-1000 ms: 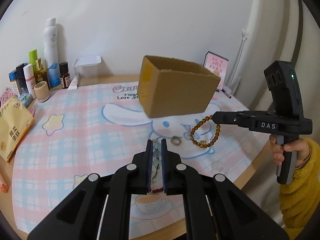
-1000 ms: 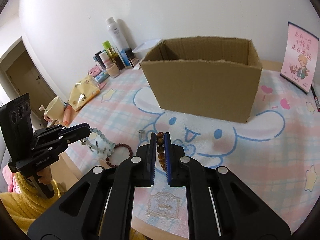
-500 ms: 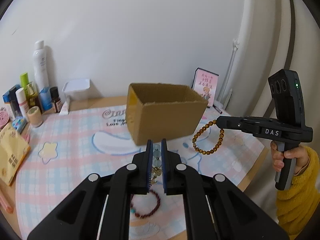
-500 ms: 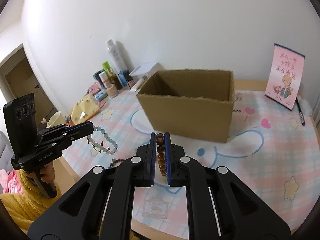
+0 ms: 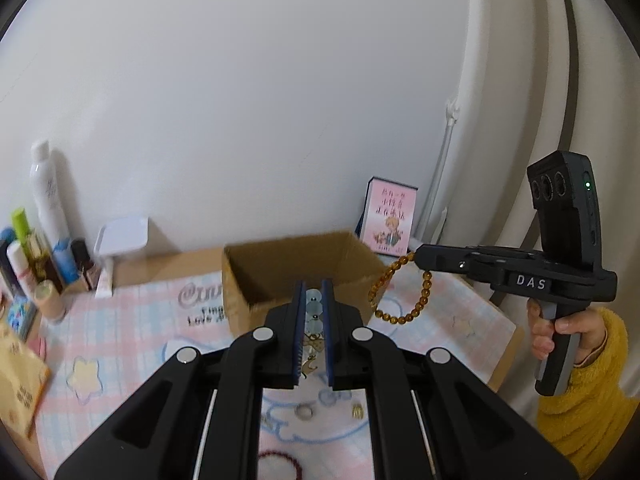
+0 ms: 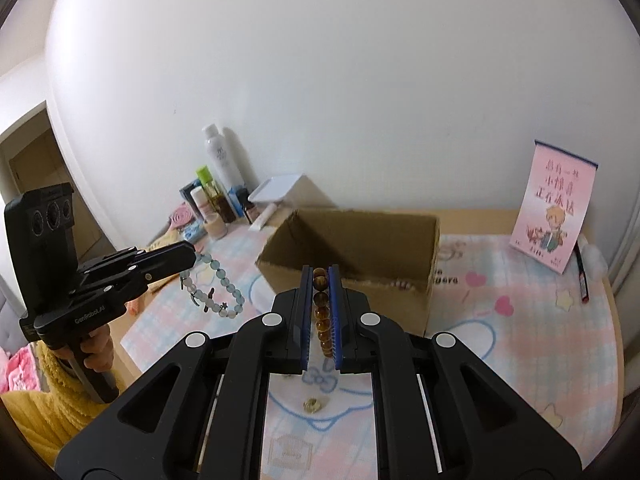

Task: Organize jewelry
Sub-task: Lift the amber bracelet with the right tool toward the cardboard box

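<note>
Left gripper clamps the pale bracelet, right gripper clamps the amber bracelet, both dangling near the box above the bench; light, limp, slippery strands, likely best pinched across a few beads.

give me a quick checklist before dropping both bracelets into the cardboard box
1. Left gripper shut on the pale blue bracelet: ok.
2. Right gripper shut on the amber bracelet: ok.
3. Cardboard box open on top: ok.
4. Amber bracelet hanging over the opening: not ok, it hangs beside the box's right edge.
5. Pale blue bracelet over the opening: not ok, it hangs left of the box.
6. Box interior free of clutter: cannot tell.
</note>
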A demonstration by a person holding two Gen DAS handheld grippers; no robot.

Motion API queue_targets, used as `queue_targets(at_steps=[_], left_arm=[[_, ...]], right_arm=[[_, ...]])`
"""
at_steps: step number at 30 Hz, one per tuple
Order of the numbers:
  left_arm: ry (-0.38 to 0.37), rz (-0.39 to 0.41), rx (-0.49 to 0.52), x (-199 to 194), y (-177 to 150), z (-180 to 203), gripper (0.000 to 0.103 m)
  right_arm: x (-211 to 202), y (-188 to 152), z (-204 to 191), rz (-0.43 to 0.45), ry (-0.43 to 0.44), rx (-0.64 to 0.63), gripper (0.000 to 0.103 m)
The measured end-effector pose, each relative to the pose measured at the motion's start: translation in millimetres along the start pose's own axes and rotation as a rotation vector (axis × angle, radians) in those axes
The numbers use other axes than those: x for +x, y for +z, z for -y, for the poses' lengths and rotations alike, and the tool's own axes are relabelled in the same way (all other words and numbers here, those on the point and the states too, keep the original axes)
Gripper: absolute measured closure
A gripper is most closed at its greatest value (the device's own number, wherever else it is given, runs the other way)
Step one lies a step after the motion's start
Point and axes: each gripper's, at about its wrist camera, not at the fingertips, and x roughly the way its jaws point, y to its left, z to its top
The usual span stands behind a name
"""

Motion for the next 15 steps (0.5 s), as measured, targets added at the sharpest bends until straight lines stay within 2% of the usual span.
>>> queue_targets(at_steps=[6, 10, 15], left_arm=[[-0.015, 0.018, 0.014, 15, 31, 3, 0.095], [-0.027, 0.017, -0.022, 32, 48, 0, 0.095], [-0.034, -0.04, -0.058, 66, 57, -9, 0.095]], right_arm=[[4, 24, 5, 0.029, 0.013, 0.008, 0.095], [17, 38, 8, 0.032, 0.015, 0.024, 0.095], [36, 46, 18, 0.009, 0.022, 0.057, 0.096]])
